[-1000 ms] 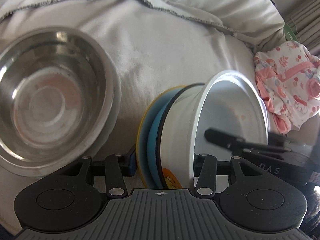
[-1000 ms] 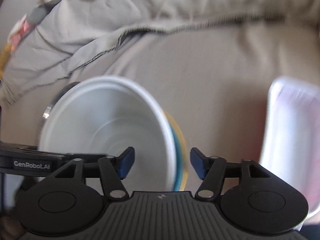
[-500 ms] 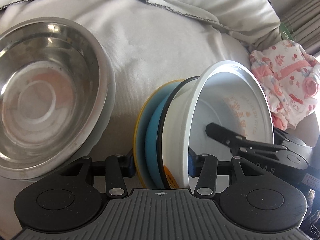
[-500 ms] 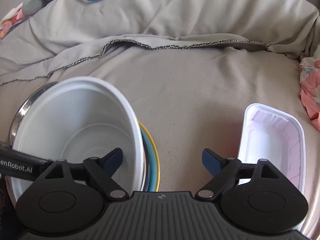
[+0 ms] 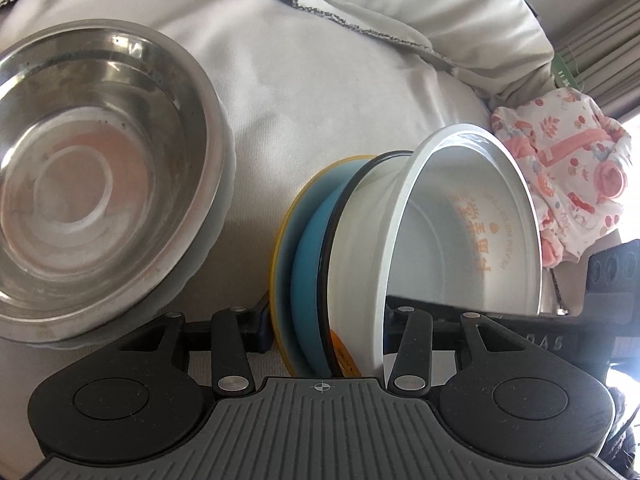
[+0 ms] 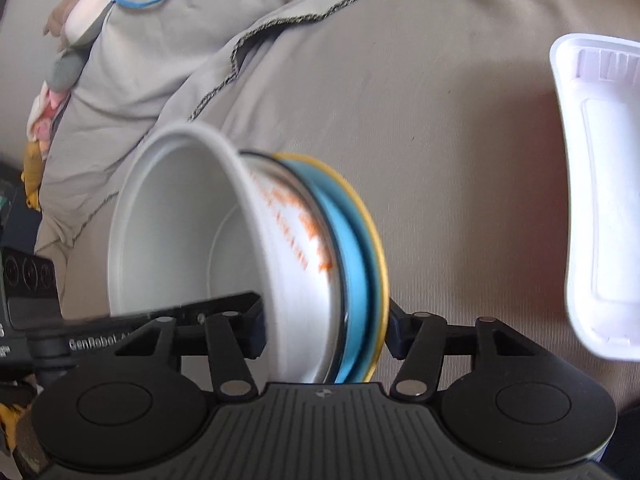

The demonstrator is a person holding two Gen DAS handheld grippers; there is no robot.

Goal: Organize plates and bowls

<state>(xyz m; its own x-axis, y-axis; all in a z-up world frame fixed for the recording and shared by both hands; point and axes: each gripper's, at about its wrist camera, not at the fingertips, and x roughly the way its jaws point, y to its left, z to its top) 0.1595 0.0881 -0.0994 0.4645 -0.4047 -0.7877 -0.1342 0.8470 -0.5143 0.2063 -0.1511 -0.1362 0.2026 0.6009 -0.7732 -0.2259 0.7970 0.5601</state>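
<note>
While tongs [image 6: 324, 338] clamp stack [image 6: 352, 264], bare cloth [image 6: 460, 160] beyond.

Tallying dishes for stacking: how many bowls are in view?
2 clear bowls: a steel bowl lying left on the cloth, and a white bowl tipped on edge against blue and yellow dishes. Whether those are bowls or plates is unclear.
</note>
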